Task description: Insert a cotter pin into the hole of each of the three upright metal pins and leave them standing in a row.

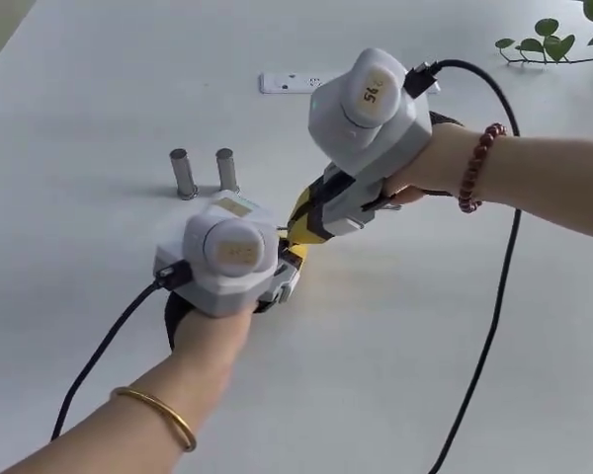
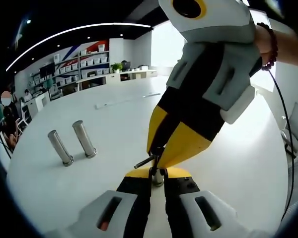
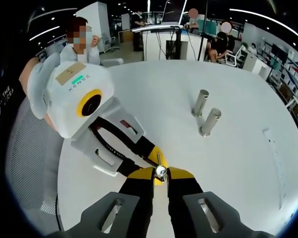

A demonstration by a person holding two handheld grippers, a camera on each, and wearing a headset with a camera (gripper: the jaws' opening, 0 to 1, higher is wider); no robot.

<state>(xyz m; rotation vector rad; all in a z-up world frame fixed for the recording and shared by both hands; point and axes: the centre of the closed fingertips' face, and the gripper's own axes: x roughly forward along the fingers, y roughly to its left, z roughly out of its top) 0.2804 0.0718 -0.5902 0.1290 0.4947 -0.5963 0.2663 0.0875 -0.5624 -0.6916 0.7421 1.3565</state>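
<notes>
Left gripper view has the left gripper (image 2: 159,174) nearest, its jaws closed on a short metal pin (image 2: 159,177) held off the desk (image 2: 114,119). Right on top of it the right gripper (image 2: 156,154) reaches down, its yellow-tipped jaws pinched together on a thin dark cotter pin (image 2: 145,162) whose end sticks out sideways at the top of the metal pin. Right gripper view shows the same meeting from the other side, the shiny end of the metal pin (image 3: 161,171) between the closed tips of the right gripper (image 3: 161,174), with the left gripper (image 3: 154,154) coming in from the left. Farther back, two upright metal pins (image 2: 72,143) stand side by side on the desk, just apart from each other. Beyond them in the head view lies a white power strip (image 1: 295,82).
</notes>
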